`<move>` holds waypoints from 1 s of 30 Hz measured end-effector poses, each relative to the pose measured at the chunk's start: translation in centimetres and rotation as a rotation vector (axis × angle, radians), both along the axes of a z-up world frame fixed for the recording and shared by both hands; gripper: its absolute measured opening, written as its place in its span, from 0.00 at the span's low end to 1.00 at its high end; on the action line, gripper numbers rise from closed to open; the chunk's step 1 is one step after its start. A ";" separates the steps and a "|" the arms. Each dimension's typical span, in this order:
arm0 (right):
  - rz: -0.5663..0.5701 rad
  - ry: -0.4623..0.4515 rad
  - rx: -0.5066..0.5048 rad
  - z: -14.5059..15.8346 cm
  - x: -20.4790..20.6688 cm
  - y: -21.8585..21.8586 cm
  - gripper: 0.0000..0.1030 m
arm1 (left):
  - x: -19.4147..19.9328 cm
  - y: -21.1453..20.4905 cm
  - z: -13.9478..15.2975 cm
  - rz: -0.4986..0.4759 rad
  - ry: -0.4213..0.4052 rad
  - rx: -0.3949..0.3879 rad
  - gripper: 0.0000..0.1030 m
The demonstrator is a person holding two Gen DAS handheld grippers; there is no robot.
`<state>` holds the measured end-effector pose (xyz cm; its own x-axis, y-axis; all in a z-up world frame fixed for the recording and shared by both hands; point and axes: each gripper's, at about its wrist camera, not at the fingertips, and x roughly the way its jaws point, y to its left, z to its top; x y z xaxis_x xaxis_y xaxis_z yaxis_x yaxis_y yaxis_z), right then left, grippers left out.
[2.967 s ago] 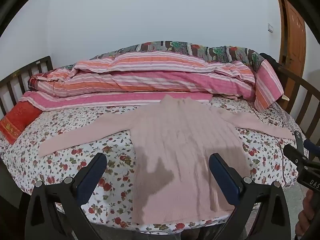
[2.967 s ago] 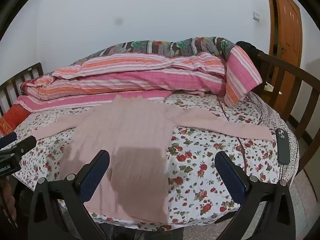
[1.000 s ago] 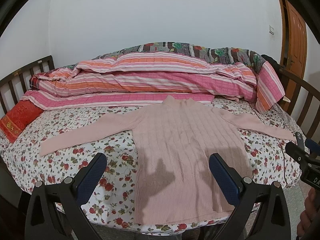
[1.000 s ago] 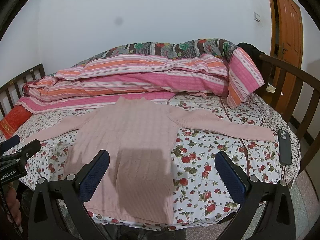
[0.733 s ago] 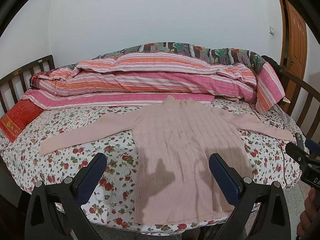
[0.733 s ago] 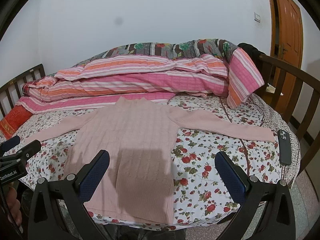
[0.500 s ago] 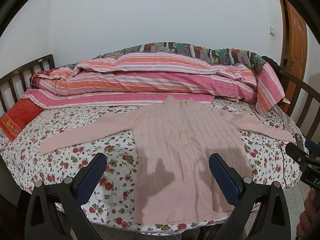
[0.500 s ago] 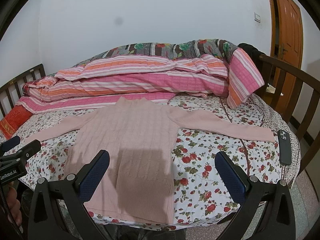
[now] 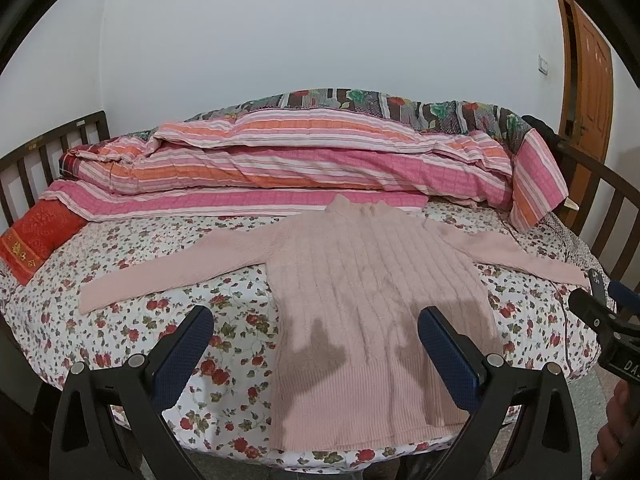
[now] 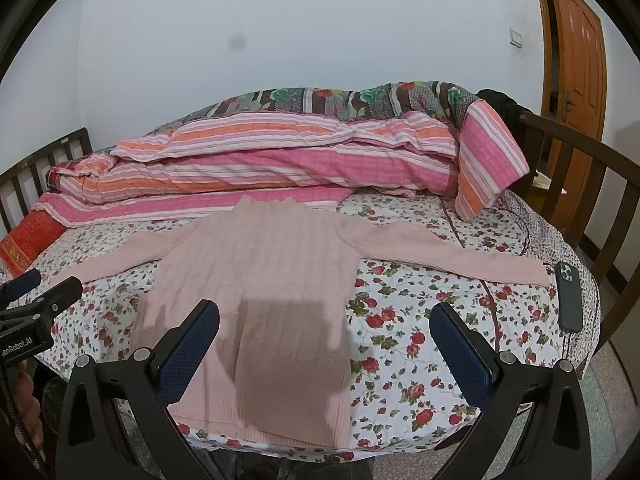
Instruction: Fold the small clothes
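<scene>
Item: pink sweater (image 9: 372, 292), cable-knit, high neck. We find it laid flat on its front or back (we cannot tell which) on the flowered bedsheet (image 9: 224, 320), neck toward the striped quilts (image 9: 280, 168), hem at the near edge of the bed and slightly overhanging it

Condition: fully spread. Both sleeves run straight out to the sides; the left sleeve (image 9: 172, 268) ends well apart from the body, the right sleeve (image 10: 448, 256) reaches nearly to the phone (image 10: 569, 296) lying beside its cuff. We see no crease, no turned-in sleeve, no doubled layer

Tools: left gripper (image 9: 316, 356), jaws spread wide, nothing between them, held above the near hem and not touching the cloth. Right gripper (image 10: 324, 352), likewise spread and empty, over the lower right part of the body and the bare sheet beside it. Each casts a shadow on the knit. Part of a hand (image 10: 24, 408) holding the other tool shows at the edge of the right wrist view

Progress, as we judge it: laying-out is done; folding proper is not begun. Left to do, in our estimate: bring each sleeve in across the body, then fold the body hem-to-neck, perhaps once more for a compact packet

Other items noted: red cushion (image 9: 36, 236) at the far left; wooden bed rail (image 10: 576, 168) on the right
</scene>
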<state>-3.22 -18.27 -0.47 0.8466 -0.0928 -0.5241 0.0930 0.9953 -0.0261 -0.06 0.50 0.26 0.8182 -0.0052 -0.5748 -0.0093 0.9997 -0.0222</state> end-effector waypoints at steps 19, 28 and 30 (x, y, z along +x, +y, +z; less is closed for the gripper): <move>-0.005 0.056 -0.057 -3.2 3.8 1.5 1.00 | 5.0 7.4 -7.8 0.050 0.082 -0.170 0.97; -0.051 0.162 -0.040 -8.2 10.0 0.9 1.00 | 10.1 20.1 -14.6 0.250 0.158 -0.373 0.83; -0.034 0.210 -0.040 -9.4 11.5 0.8 1.00 | 10.5 23.6 -15.7 0.325 0.147 -0.422 0.83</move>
